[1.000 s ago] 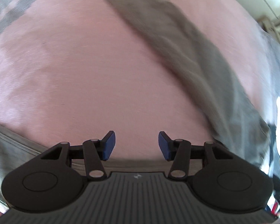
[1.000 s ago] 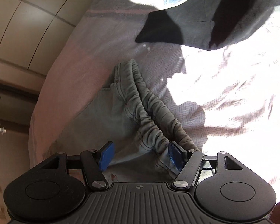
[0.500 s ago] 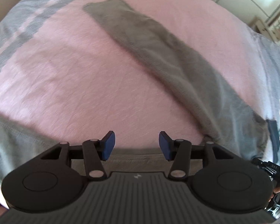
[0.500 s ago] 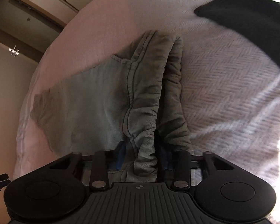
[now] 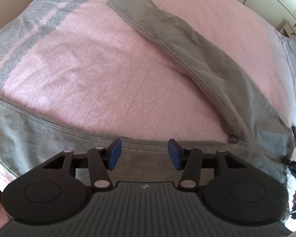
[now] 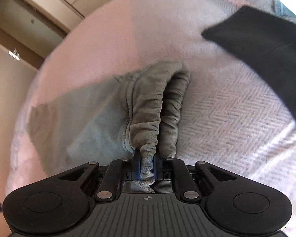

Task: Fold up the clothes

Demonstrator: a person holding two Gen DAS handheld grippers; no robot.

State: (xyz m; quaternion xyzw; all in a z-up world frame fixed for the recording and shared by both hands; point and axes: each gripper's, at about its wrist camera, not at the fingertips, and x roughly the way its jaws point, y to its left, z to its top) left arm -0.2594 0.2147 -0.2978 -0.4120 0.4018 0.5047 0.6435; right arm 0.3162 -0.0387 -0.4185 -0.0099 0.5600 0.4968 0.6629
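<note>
Right claw [image 6: 147, 167] clamped on bunched waistband of grey trousers [image 6: 100, 118]; left claw [image 5: 143, 154] wide open, empty, above trousers' leg seam on bed [image 5: 88, 69].

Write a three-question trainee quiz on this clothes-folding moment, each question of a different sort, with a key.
1. True or false: the left gripper is clamped on the grey trousers.
2. Multiple choice: what does the right gripper hold? A) the black garment B) the trousers' gathered waistband C) nothing
3. Fill in: the trouser legs lie spread on a ____ bedspread.

Key: 1 false, its jaws stand open above the fabric; 2 B; 3 pink.
</note>
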